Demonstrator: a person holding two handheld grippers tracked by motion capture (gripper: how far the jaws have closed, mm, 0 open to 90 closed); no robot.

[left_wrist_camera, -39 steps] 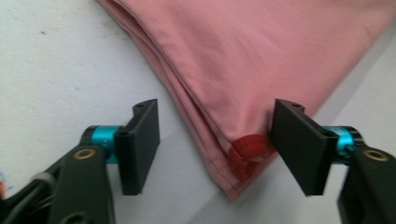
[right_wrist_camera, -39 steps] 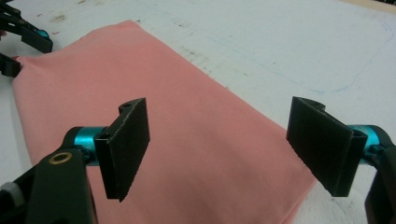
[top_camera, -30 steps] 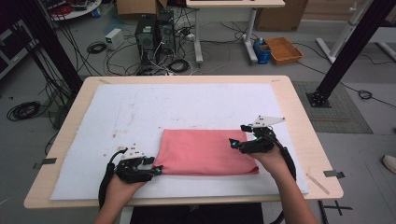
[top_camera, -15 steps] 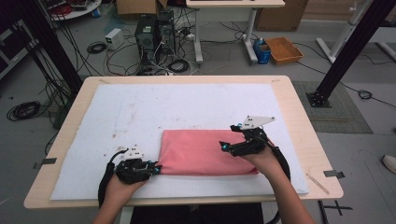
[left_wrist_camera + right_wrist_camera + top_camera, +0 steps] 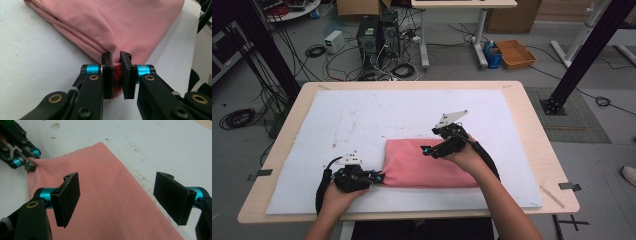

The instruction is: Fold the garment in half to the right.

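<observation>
1. Folded pink cloth lies flat on the white mat on the surface, at the edge nearest the person.
2. Left hand-held gripper: jaws have just been closing and now pinch the cloth's near-left corner; in the left gripper view the fabric is bunched between the pads, jaws nearly together.
3. Right hand-held gripper: jaws spread wide, hovering above the cloth's top edge, nothing between them. In the right gripper view the cloth sits directly below and ahead of it, with the left hand-held gripper at the far corner.
4. Step in hand, as I read it: get a second grip so the cloth can be folded or lifted with both corners held.
5. To do it well: drop the right jaws straight down onto an edge or corner, not the middle of the panel, where the pads would only skate on flat fabric.
6. Catch all layers. The fold shows several plies beside the left jaws; grabbing only the top one would peel the fold open.
7. Keep the left pinch firm and low while the right closes, so the cloth doesn't drag across the mat.
8. Risk: the left grip is shallow, right at the corner tip, and could slip under tension.
</observation>
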